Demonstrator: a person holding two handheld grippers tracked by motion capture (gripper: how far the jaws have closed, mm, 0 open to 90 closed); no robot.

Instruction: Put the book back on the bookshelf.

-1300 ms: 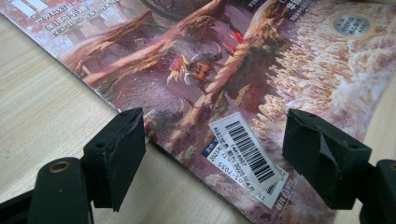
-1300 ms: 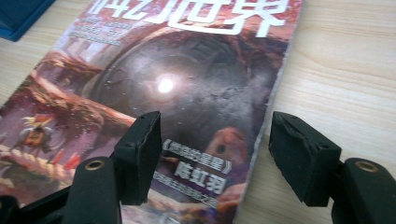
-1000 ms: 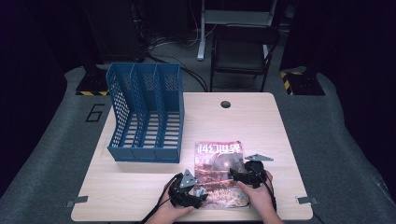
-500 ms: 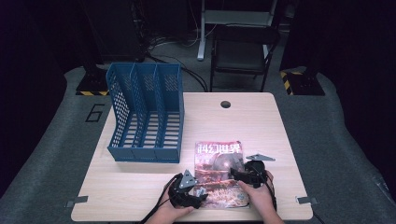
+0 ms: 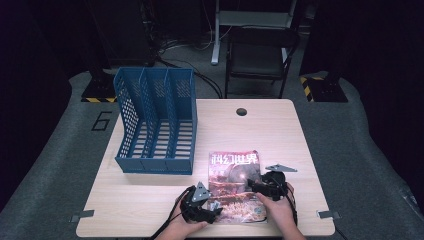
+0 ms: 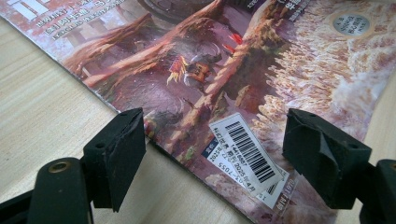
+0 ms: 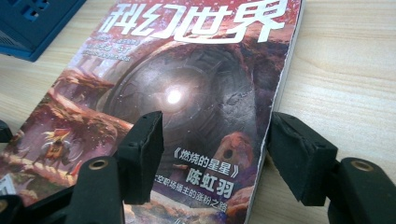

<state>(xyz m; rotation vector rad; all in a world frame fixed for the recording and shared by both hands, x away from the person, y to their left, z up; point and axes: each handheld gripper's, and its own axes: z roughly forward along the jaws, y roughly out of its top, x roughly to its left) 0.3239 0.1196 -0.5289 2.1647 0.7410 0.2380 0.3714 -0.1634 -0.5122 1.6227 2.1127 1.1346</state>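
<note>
A: The claws?
B: Right gripper point(image 7: 212, 156), blunt rubbery jaws spread and just narrowing, straddles the magazine's point(image 7: 187, 107) edge. Left gripper point(image 6: 215, 154) gapes over its barcode corner.
A: Magazine?
B: Glossy, flat on pale woodgrain table point(image 5: 280, 130), beside the perforated blue rack point(image 5: 157, 120).

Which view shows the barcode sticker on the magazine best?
Left gripper view: the barcode sticker sits close up between the left gripper jaws, bars readable, on the magazine cover. In the high view it is just a pale patch. In the right gripper view, a white sliver at the edge.
</note>
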